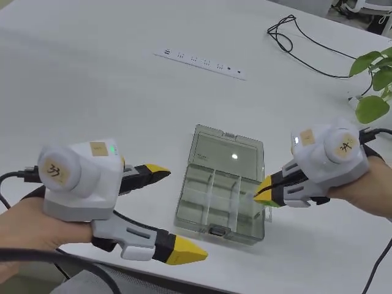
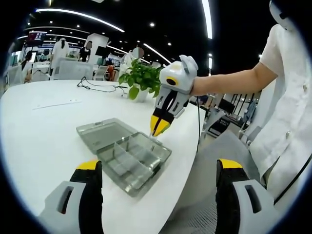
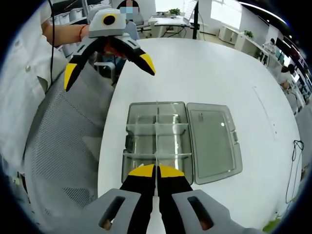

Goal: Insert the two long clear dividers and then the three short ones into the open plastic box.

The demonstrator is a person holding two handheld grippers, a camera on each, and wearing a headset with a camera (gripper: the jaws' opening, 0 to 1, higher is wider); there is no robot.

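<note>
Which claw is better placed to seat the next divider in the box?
Right: the right claw is shut over the plastic box, apparently pinching a clear divider; the left claw hangs open beside it.

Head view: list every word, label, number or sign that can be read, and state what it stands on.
No text reads for sure.
Left gripper, round cap: handwritten mark, turned sideways, unclear.
Right gripper, round cap: handwritten mark, unclear.
Power strip: printed marks too small.
Plastic box: none.
Clear divider in the right gripper's jaws: none.
</note>
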